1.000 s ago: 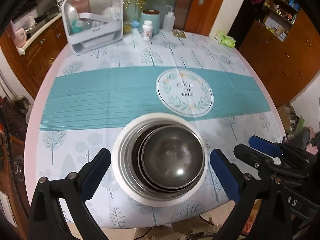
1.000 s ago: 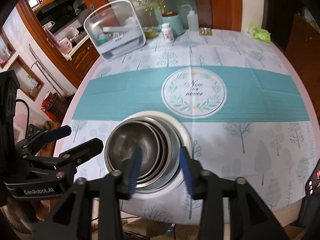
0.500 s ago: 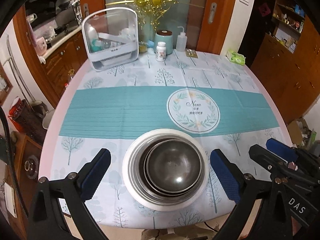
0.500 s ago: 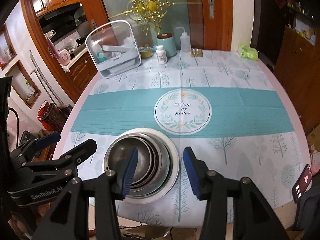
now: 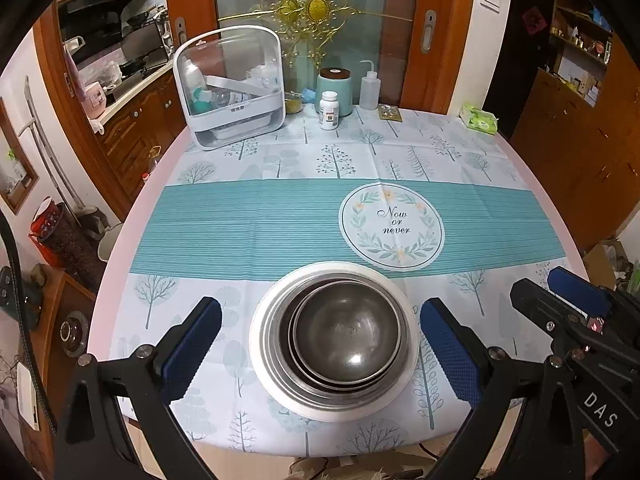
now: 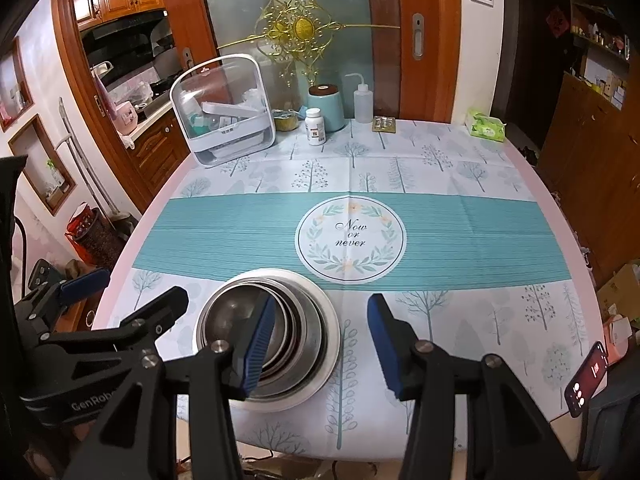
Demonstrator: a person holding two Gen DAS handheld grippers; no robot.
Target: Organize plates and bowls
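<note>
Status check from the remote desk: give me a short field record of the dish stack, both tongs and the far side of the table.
stack: metal bowls nested, sitting on a white plate, near table edge
left tongs: open, straddling the stack, not touching
right tongs: open, holding nothing, over the plate's right rim
far side: clear-lidded rack, pill bottle, squeeze bottle, teal canister
tablecloth: teal band, "Now or never" emblem
</note>
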